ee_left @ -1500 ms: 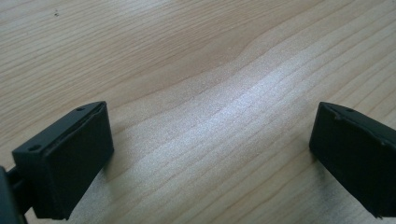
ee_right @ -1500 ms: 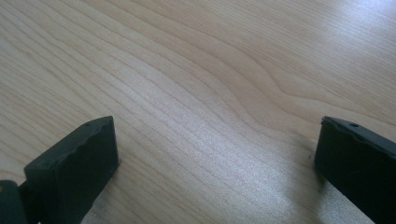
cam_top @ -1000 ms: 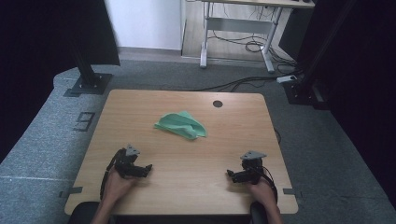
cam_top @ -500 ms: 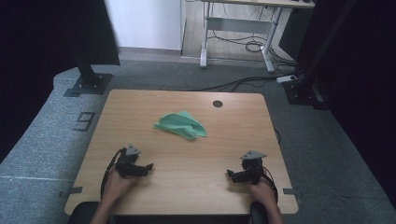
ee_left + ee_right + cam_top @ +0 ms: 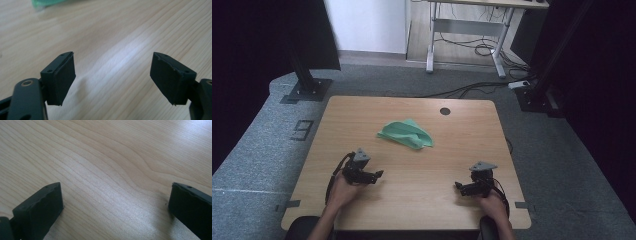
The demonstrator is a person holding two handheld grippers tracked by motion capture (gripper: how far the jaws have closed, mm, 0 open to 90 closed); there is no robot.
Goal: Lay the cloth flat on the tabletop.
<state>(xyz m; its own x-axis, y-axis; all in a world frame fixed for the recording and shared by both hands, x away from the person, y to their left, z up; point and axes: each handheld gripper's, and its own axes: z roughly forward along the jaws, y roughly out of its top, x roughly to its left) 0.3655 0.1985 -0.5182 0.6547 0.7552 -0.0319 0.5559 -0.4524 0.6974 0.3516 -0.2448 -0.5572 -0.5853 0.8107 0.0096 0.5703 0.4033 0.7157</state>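
Wooden, pale and bare, the table [image 5: 422,200] has rounded corners and grey carpet [image 5: 257,165] on every side of it. Near its left front edge the left gripper [image 5: 377,174] lies in the person's left hand [image 5: 343,186], pointing right toward the middle of the board. Its jaws have just been closing, yet a clear gap remains between the pads [image 5: 62,77], and only wood grain lies in it. Further in, about midway across and toward the far half, the green cloth [image 5: 406,134] lies crumpled, well apart from both grippers and well inside every edge; in the left gripper view a sliver of it [image 5: 47,2] peeks in at the top. A dark round hole [image 5: 445,111] sits near the far edge, right of the cloth. Open board stretches between the two grippers. Near the right front edge the right gripper [image 5: 460,187], held by the right hand [image 5: 493,205], points left, its jaws spread wide over bare wood with nothing between them.
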